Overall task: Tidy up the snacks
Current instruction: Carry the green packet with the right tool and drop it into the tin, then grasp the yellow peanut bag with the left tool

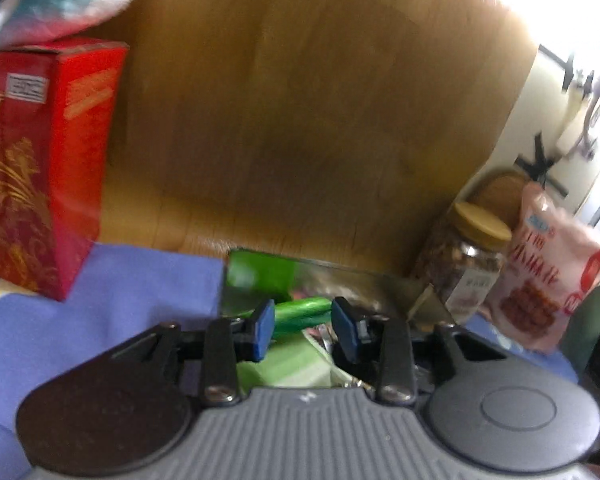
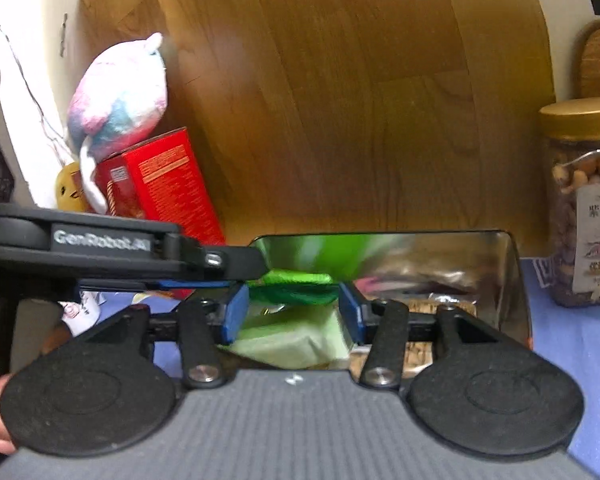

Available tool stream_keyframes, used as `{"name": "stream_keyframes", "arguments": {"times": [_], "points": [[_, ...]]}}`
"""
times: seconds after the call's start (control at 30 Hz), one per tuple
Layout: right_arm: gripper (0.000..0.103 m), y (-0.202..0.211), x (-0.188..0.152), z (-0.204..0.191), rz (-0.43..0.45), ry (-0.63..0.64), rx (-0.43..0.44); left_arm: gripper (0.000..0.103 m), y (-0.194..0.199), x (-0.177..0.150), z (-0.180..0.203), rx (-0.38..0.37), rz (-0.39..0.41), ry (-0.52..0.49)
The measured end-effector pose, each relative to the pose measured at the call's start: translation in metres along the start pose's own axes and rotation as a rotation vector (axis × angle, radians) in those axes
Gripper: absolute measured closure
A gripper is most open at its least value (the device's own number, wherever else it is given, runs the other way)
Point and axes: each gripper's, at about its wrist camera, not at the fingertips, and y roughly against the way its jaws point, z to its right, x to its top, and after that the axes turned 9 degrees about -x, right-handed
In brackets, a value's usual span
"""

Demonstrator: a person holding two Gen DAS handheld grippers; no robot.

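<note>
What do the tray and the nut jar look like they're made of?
Tray: polished metal by the look, since its walls mirror the green packet. Nut jar: clear plastic or glass, cannot tell which; the nuts show through, under an opaque gold lid, likely plastic.

Mirror-shiny metal tray (image 2: 512, 280), wood-grain panel (image 2: 340, 100), matt blue cloth (image 1: 140, 280).

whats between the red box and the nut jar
The metal tray with green snack packs, clearest in the right wrist view, between red box and nut jar.

The nut jar (image 2: 584, 204) is cut off at the frame's right edge, and the tray's (image 2: 512, 276) green reflection is blurred.
</note>
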Motion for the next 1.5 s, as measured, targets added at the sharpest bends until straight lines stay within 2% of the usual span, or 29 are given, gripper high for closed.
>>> {"name": "stream_keyframes", "arguments": {"times": [0.1,0.2,0.33,0.5,0.67,0.7,0.73,0.77,0.8,0.83,0.93,1.07,1.2,1.37,1.5], "points": [[0.050,0.027,-0.007,0.009,0.031,-0.049,0.021,0.071,0.028,-0.009,-0.008,-0.028,0.038,0.008],[0.050,0.051,-0.021,0.018,0.019,-0.111,0.096,0.070,0.050,-0.025,-0.022,-0.041,0.023,0.021],[0.050,0.056,-0.036,0.007,-0.062,-0.128,0.136,0.068,0.063,-0.048,-0.044,0.031,-0.046,0.051],[0.051,0.034,-0.050,-0.017,-0.161,-0.112,0.161,0.065,0.083,-0.074,-0.071,0.060,-0.074,0.152],[0.051,-0.010,-0.055,-0.033,-0.263,-0.099,0.118,0.061,0.082,-0.091,-0.083,0.008,-0.136,0.275],[0.052,-0.019,-0.059,-0.035,-0.297,-0.105,0.115,0.062,0.077,-0.094,-0.083,0.010,-0.150,0.286],[0.063,-0.019,-0.063,-0.036,-0.308,-0.119,0.136,0.063,0.074,-0.096,-0.081,0.010,-0.134,0.269],[0.070,-0.018,-0.065,-0.039,-0.321,-0.120,0.141,0.066,0.071,-0.096,-0.078,0.021,-0.134,0.248],[0.083,-0.014,-0.066,-0.041,-0.318,-0.115,0.139,0.074,0.067,-0.095,-0.075,0.025,-0.144,0.236],[0.092,-0.009,-0.067,-0.042,-0.311,-0.112,0.140,0.075,0.065,-0.093,-0.074,0.015,-0.150,0.231],[0.092,0.015,-0.065,-0.042,-0.243,-0.093,0.082,0.076,0.059,-0.086,-0.062,-0.031,-0.166,0.186],[0.092,0.062,-0.060,-0.029,-0.145,-0.131,0.014,0.076,0.059,-0.078,-0.024,-0.111,-0.164,0.072],[0.092,0.121,-0.067,-0.014,-0.051,-0.156,-0.091,0.076,0.052,-0.090,0.019,-0.208,-0.197,-0.010],[0.092,0.152,-0.090,0.000,-0.041,-0.179,-0.184,0.076,0.039,-0.120,0.051,-0.249,-0.262,-0.053],[0.092,0.158,-0.104,0.013,-0.066,-0.216,-0.194,0.076,0.034,-0.135,0.053,-0.249,-0.296,-0.030]]}}
